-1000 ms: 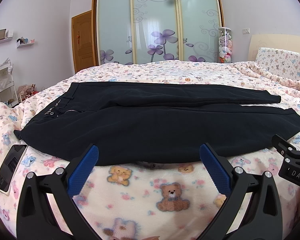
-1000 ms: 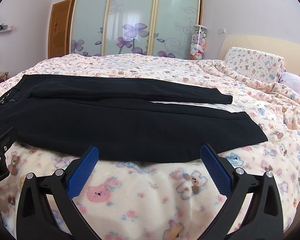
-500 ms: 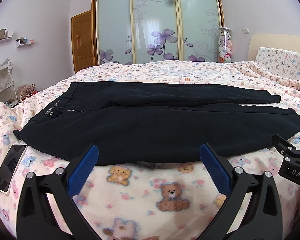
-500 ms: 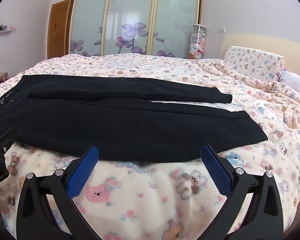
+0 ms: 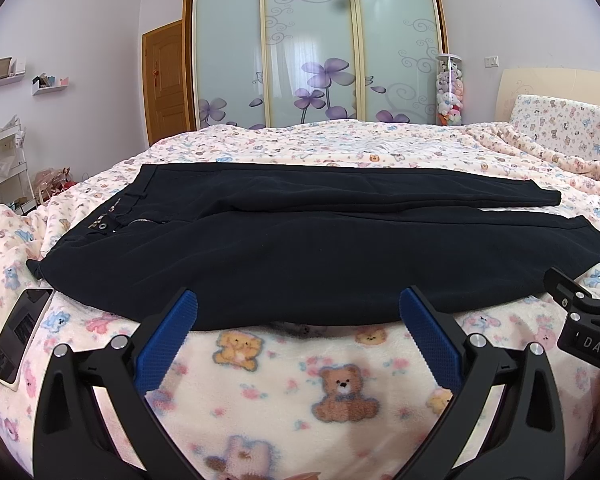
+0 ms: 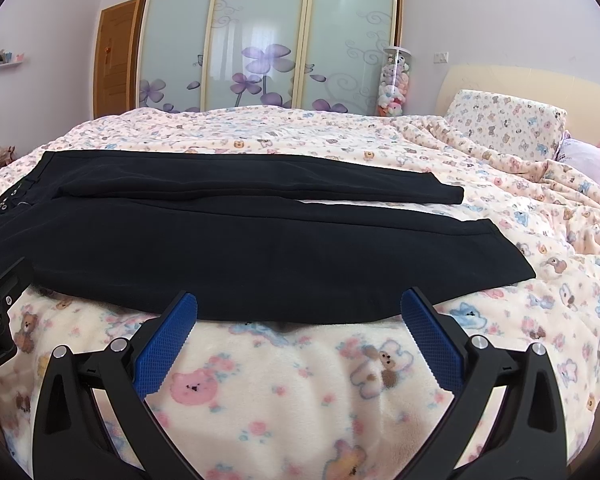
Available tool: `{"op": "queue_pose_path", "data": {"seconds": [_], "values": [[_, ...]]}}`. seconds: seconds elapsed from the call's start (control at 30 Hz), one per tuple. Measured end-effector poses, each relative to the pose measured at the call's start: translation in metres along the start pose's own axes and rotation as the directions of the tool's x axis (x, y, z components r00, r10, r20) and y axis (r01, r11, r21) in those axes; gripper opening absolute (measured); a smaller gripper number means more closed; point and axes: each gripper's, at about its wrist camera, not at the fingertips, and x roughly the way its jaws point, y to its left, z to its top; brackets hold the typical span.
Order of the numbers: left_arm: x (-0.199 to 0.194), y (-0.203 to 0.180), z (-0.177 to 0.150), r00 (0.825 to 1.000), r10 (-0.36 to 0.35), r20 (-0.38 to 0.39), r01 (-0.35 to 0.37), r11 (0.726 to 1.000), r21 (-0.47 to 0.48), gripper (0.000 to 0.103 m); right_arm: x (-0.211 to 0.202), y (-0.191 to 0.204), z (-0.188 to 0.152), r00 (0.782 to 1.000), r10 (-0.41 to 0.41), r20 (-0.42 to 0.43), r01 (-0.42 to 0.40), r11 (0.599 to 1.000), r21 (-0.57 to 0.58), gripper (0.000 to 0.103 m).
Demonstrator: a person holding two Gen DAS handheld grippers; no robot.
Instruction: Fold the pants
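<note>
My left hand-held gripper [image 5: 297, 322] and right hand-held gripper [image 6: 300, 322] both gape wide, holding nothing, just short of the black pants [image 5: 300, 248] spread flat on the bed [image 5: 283, 380].

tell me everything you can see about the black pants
The black pants lie flat and unfolded across the teddy-bear blanket, waistband at the left with metal buttons and an open zipper showing, both legs stretched rightward side by side, a thin gap between them near the hems. The fabric looks smooth, matte and barely wrinkled. Only the blanket touches them; neither tool is gripping them.
</note>
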Motion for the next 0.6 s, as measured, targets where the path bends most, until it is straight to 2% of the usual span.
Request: {"op": "queue_pose_path", "data": {"seconds": [0.6], "values": [[0.0000,0.0000,0.0000,1.000,0.000,-0.001,0.000,1.000,-0.001,0.101,0.0014,-0.0012,-0.0001,1.000,0.001,-0.002,-0.001,1.000,0.002,0.102]]}}
